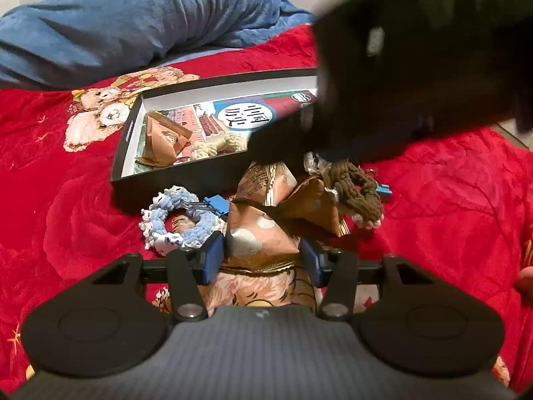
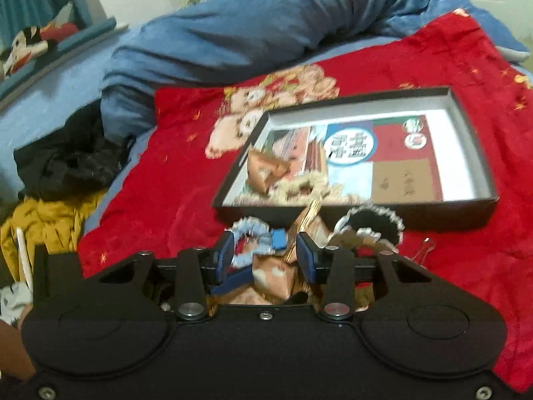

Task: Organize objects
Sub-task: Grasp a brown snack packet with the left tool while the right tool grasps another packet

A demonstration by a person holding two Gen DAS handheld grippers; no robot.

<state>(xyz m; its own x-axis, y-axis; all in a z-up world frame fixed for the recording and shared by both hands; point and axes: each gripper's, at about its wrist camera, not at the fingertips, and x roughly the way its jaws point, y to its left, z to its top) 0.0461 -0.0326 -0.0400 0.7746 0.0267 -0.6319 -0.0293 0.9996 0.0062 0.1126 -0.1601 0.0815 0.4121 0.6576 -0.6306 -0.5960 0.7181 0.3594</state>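
A black shallow box (image 1: 126,153) (image 2: 473,153) lies on the red blanket and holds a printed card, a tan paper pouch (image 1: 163,140) (image 2: 266,170) and a cream knit ring (image 1: 213,146) (image 2: 299,190). In front of it lie a blue-white knit ring (image 1: 173,220) (image 2: 246,233), a blue binder clip (image 1: 216,205) (image 2: 278,238), a brown knit ring (image 1: 356,190) (image 2: 373,223) and tan pouches. My left gripper (image 1: 263,256) is closed on a tan pouch (image 1: 260,233). My right gripper (image 2: 265,256) is open above the pile; its dark body blocks the left wrist view's upper right.
A blue duvet (image 1: 133,23) (image 2: 266,26) is bunched behind the box. Black and yellow clothes (image 2: 66,166) lie left of the red blanket (image 1: 50,200) (image 2: 466,266). A silver binder clip (image 2: 424,248) lies right of the pile.
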